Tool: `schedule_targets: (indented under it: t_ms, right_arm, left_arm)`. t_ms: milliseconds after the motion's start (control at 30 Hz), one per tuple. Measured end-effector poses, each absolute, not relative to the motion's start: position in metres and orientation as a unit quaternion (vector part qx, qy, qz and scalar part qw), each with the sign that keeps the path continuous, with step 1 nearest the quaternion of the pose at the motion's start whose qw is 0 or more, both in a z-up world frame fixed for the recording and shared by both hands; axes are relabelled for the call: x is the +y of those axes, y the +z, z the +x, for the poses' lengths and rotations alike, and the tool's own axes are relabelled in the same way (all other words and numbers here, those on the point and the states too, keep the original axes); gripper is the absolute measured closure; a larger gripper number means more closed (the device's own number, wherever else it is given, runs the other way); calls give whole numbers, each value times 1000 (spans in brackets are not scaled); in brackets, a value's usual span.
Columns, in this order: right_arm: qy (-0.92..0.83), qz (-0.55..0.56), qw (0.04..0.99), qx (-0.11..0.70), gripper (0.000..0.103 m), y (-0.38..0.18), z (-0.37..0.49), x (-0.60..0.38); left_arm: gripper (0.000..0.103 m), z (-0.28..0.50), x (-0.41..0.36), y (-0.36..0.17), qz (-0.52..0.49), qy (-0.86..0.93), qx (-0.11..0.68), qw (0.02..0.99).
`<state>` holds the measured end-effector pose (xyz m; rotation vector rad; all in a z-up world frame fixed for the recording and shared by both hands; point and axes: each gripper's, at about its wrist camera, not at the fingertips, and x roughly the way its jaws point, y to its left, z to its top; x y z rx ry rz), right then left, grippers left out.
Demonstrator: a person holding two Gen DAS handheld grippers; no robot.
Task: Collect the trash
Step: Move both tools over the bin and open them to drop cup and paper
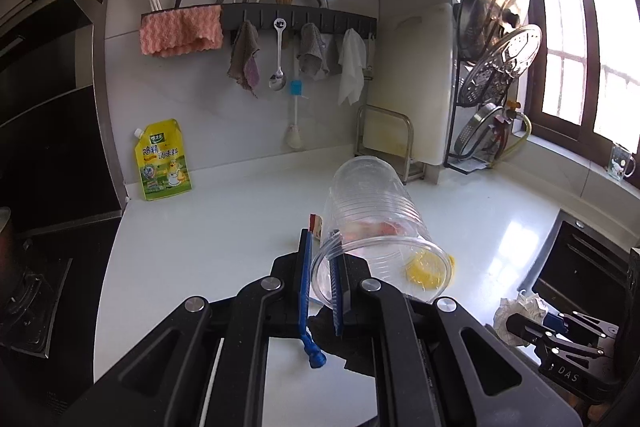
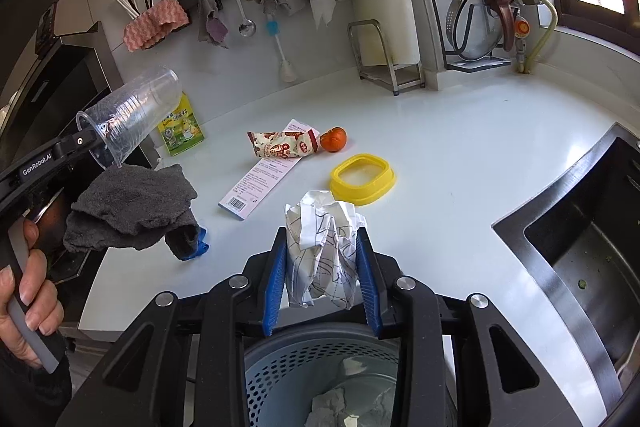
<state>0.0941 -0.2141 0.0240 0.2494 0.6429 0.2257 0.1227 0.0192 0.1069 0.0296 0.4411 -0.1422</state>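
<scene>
My left gripper (image 1: 322, 259) is shut on the rim of a clear plastic cup (image 1: 372, 215) and holds it tilted above the white counter (image 1: 200, 239); the cup (image 2: 132, 115) and that gripper (image 2: 94, 143) also show in the right wrist view. My right gripper (image 2: 322, 251) is shut on a crumpled white paper (image 2: 324, 247), held over a grey perforated bin (image 2: 320, 379) with paper inside. On the counter (image 2: 460, 167) lie a snack wrapper (image 2: 284, 145), a paper leaflet (image 2: 264, 183), a small orange (image 2: 334, 139) and a yellow ring lid (image 2: 362, 179).
A grey cloth (image 2: 128, 207) hangs under the left gripper. A yellow seasoning pouch (image 1: 164, 163) leans on the back wall. A steel sink (image 2: 580, 247) is at right, a stove (image 1: 32, 287) at left. A rack with lids (image 1: 496, 67) and cutting board (image 1: 416, 79) stand at the back.
</scene>
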Motion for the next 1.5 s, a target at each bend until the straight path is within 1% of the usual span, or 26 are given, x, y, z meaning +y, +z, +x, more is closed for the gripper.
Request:
schedule_targets:
  t_ms: [167,367,600,867,1500]
  right_arm:
    - [101,128,934,318,71,18,57,-217]
    - [89,136,933,322,71,7,10,-218]
    - [73,149,928,334,71,-12,-33,-222]
    - [66,164,918,355,71,-38,-51,-226]
    - [74,156,903,393,71,-71,-41,-216]
  left_arm:
    - [94,83,11,95,19,-98,237,966]
    - [94,37,-5,69,27,-132,269,954]
    - [94,5,-24,38,29,-160,304,939]
    - [94,1,-35,11,32,-155,332,930]
    - [94,5,-45,-48,48,-153,401,902]
